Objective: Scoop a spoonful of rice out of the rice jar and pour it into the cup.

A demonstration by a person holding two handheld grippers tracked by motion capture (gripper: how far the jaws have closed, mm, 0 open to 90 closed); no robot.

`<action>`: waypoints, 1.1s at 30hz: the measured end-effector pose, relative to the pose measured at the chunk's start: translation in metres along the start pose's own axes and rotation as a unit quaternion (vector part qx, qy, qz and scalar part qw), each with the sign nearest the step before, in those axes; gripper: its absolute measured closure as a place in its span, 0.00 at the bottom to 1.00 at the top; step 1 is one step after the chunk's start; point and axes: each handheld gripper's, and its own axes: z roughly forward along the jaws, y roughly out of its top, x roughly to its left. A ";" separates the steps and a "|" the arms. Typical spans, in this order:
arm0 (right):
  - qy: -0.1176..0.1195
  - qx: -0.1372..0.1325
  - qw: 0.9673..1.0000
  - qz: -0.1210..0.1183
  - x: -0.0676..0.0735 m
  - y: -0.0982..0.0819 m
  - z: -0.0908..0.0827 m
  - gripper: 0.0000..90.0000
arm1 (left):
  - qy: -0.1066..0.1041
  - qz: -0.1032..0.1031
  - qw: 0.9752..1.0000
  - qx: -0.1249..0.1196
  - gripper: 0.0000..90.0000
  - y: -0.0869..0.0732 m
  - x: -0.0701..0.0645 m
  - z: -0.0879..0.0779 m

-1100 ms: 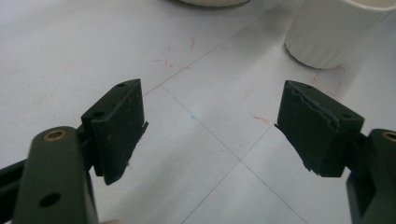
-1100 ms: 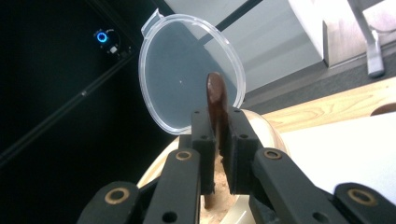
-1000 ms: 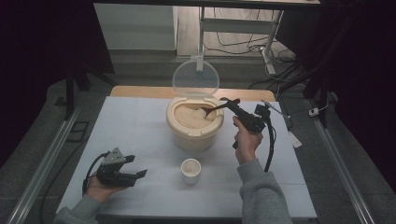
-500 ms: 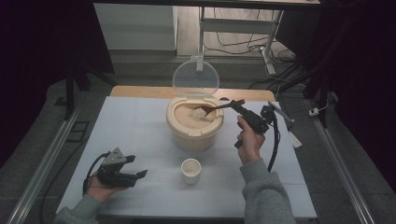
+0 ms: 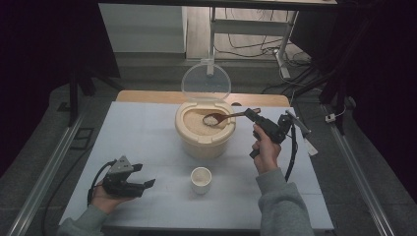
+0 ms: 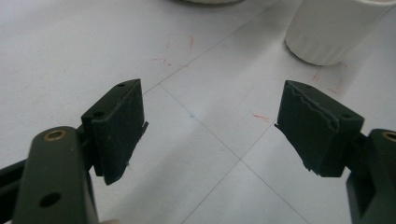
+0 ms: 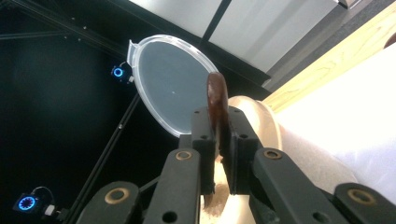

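A beige rice bin (image 5: 204, 132) stands mid-table, its clear lid (image 5: 206, 81) hinged upright behind it. My right gripper (image 5: 252, 114) is shut on the handle of a brown wooden spoon (image 5: 220, 118), whose bowl holds rice above the bin's opening. In the right gripper view the spoon (image 7: 217, 95) stands edge-on between the closed fingers (image 7: 203, 135), with the lid (image 7: 173, 88) beyond. A small white cup (image 5: 201, 179) sits in front of the bin. My left gripper (image 5: 145, 183) rests on the table at the front left, open, nothing between its pads (image 6: 119, 123). The cup (image 6: 329, 28) lies ahead to its right.
The pale blue table top (image 5: 142, 132) has bare room left of the bin. A wooden strip (image 5: 147, 96) runs along its far edge. Metal rails (image 5: 46, 169) flank the table. A black cable (image 5: 291, 157) hangs from the right gripper.
The right gripper has shifted slightly right and lifted the spoon's bowl, with rice on it, clear of the rice in the bin. The left gripper has stayed still.
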 end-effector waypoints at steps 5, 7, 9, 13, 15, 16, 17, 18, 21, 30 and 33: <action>0.013 0.001 1.000 0.003 0.005 0.000 -0.004 0.93 | 0.000 0.001 1.000 0.000 0.26 0.000 0.000 0.000; 0.017 0.007 1.000 0.003 0.007 0.000 -0.007 0.93 | -0.001 0.002 1.000 0.001 0.26 0.000 0.000 0.000; 0.022 0.007 1.000 -0.002 0.010 -0.001 -0.008 0.93 | -0.001 0.002 1.000 0.001 0.26 0.000 0.000 0.000; 0.031 0.023 0.999 -0.014 0.016 -0.004 -0.016 0.93 | -0.001 0.001 1.000 0.000 0.26 0.000 0.000 0.000; 0.035 0.031 0.999 -0.018 0.019 -0.007 -0.021 0.93 | -0.002 0.002 1.000 0.000 0.26 0.000 0.000 0.000; 0.040 0.035 0.998 -0.018 0.021 -0.009 -0.024 0.93 | -0.002 0.002 1.000 0.000 0.26 0.000 0.000 0.000; 0.043 0.037 0.998 -0.020 0.022 -0.010 -0.026 0.93 | -0.002 0.002 1.000 0.000 0.26 0.000 -0.001 0.000; 0.045 0.042 0.998 -0.021 0.024 -0.012 -0.029 0.93 | -0.001 0.002 1.000 0.001 0.26 0.000 -0.001 0.000; 0.052 0.056 0.997 -0.026 0.026 -0.018 -0.038 0.93 | -0.002 0.002 1.000 0.001 0.26 0.000 -0.001 0.000; 0.054 0.091 0.994 -0.042 0.025 -0.038 -0.056 0.93 | -0.001 0.003 1.000 0.002 0.26 0.000 -0.001 0.000; 0.049 0.102 0.992 -0.051 0.022 -0.045 -0.058 0.93 | -0.001 0.002 1.000 0.002 0.26 0.000 0.000 0.000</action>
